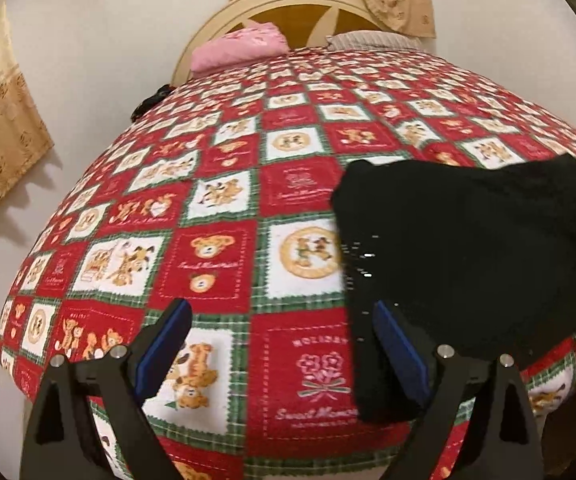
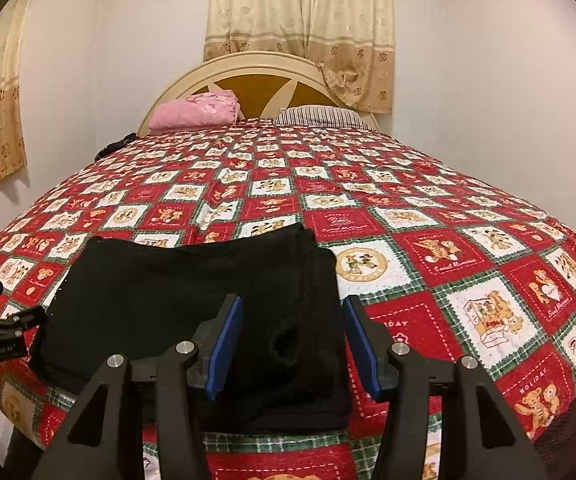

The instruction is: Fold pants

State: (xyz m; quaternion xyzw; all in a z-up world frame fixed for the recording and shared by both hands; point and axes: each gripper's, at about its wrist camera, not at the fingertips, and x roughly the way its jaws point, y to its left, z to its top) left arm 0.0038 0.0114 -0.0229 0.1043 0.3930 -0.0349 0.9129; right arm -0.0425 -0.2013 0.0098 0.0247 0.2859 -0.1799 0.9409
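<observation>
**Folded pants lie between the two grippers at the bed's near edge**

While both sets of tongs hang over the near edge of the bed, nothing is caught in either. The left gripper [image 1: 282, 346] stands wide apart over bare bedspread [image 1: 216, 248], its right finger just at the left border of the black pants [image 1: 468, 256], which lie off to its right. The right gripper [image 2: 292, 346] is parted too, its blue pads [image 2: 226, 354] above the right half of the pants [image 2: 192, 300], not pressing on the cloth. The pants rest as a flat folded stack on the red, white and green teddy-bear spread. Farther back, a pink cloth bundle [image 2: 196, 112] and a striped pillow [image 2: 320, 115] sit against the cream headboard [image 2: 256, 66], below beige curtains [image 2: 300, 20].
</observation>
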